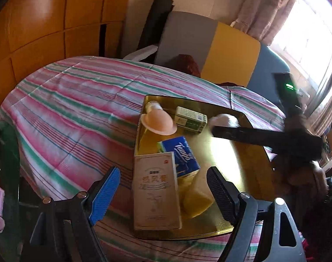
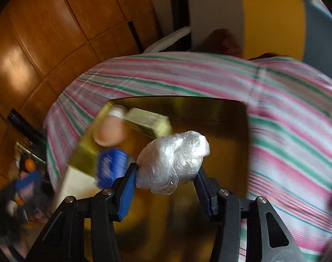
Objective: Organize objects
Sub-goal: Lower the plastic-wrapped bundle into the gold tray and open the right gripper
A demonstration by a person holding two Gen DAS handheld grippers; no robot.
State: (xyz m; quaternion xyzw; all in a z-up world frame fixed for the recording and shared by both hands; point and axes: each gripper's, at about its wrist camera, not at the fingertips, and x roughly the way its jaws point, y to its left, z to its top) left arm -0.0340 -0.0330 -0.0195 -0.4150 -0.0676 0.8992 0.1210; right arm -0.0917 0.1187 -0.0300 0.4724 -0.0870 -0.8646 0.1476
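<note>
Right wrist view: right gripper (image 2: 167,175) pinching plastic-wrapped bundle (image 2: 172,161) above gold tray (image 2: 209,118) — bare floor toward right rim; left gripper (image 1: 163,187) gaping empty over near edge.

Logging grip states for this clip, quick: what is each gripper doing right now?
Left gripper: open, holding nothing.
Right gripper: closed on a crumpled plastic bag, above the gold tray.

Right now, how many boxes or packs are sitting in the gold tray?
3. A tall cream box at the tray's near edge, a blue Tempo tissue pack leaning behind it, and a small green-and-white box toward the far side. Others may be hidden.
</note>
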